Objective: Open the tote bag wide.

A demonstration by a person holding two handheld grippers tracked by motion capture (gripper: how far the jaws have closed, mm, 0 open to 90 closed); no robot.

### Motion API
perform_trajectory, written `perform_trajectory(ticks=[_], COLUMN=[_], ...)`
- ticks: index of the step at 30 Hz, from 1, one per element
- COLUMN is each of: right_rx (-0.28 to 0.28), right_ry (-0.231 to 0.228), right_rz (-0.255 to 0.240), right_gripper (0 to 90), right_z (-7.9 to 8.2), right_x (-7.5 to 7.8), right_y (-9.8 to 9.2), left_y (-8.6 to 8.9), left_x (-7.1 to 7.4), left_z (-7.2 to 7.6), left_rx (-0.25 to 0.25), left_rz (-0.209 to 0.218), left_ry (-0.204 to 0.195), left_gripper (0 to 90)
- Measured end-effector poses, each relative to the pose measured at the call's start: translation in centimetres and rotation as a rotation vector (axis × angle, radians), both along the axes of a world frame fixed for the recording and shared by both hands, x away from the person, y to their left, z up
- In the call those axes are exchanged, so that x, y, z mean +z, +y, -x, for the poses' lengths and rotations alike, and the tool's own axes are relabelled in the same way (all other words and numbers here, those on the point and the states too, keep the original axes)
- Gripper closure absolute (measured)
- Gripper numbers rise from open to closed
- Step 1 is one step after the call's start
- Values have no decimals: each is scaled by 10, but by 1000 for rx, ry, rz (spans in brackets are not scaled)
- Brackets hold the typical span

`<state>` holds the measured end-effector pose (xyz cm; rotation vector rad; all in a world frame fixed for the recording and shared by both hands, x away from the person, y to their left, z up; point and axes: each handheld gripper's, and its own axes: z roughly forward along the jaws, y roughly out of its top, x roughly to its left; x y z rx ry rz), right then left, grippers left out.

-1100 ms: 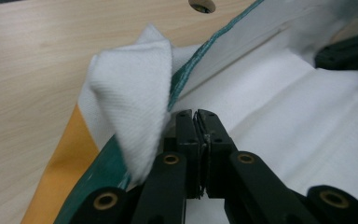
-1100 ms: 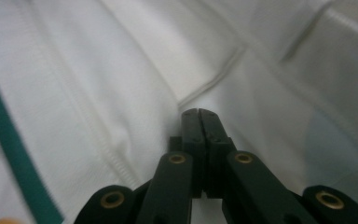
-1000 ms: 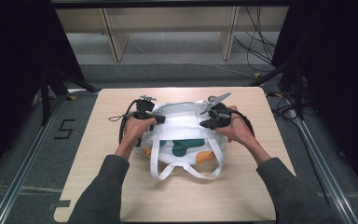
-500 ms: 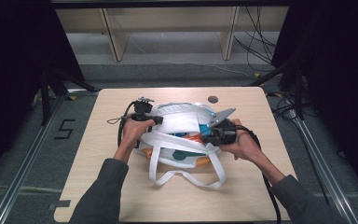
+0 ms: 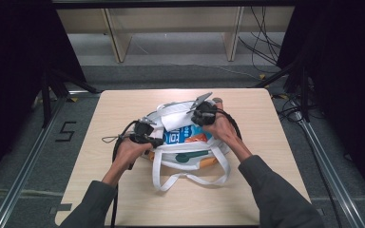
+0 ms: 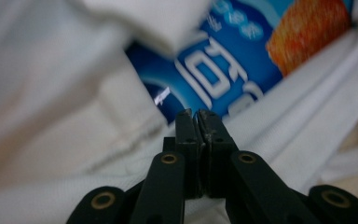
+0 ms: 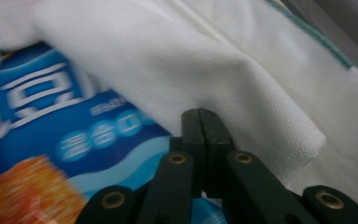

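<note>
A white tote bag (image 5: 190, 159) with a green and orange print lies in the middle of the wooden table (image 5: 123, 104), its handles looped toward me. A blue snack packet (image 5: 185, 134) shows in the bag's open mouth. My left gripper (image 5: 158, 141) sits at the bag's left rim, jaws pressed together on the white fabric (image 6: 121, 140), with the packet (image 6: 223, 70) just beyond the tips (image 6: 196, 114). At the far rim my right gripper (image 5: 196, 118) is shut too. Its tips (image 7: 200, 113) pinch a fold of bag cloth (image 7: 242, 79) above the packet (image 7: 51, 140).
A small brown round thing (image 5: 217, 100) lies on the table behind the bag. Black cables trail from both grippers across the tabletop. Wooden shelving (image 5: 171, 28) stands beyond the far edge, with dark stands and floor cables at both sides.
My left hand has drawn back toward me along the bag's left side. The right hand dipped over the bag, then went back to the far rim. The blue packet now shows.
</note>
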<state>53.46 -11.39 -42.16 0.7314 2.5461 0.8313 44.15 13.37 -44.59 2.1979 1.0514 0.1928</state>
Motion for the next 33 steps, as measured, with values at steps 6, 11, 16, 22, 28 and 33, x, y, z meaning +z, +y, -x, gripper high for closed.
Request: perform_trajectory(ticks=[6,11,16,22,28,33], right_rx=[-159,-210,-221,84,103,200], right_ry=[140,247,173,120,167,214], right_rz=[-12,-12,-89,-91,-92,-28], right_gripper=[900,900,900,900,900,900], right_z=[-52,-61,-45,26,49,86], right_x=[-19,-31,3,23,6,-6], right_y=[-19,-35,-45,-29,-41,-62], left_y=[1,2,7,-26,-50,-46], left_x=[-12,-10,5,41,23,10], left_z=[19,19,10,-37,-84,-105], left_rx=[-6,-13,10,25,86,184], left_rz=[-13,-3,56,68,-82,-111], left_ry=[-55,-44,-55,-95,-32,-6], left_gripper=[893,893,857,831,852,892])
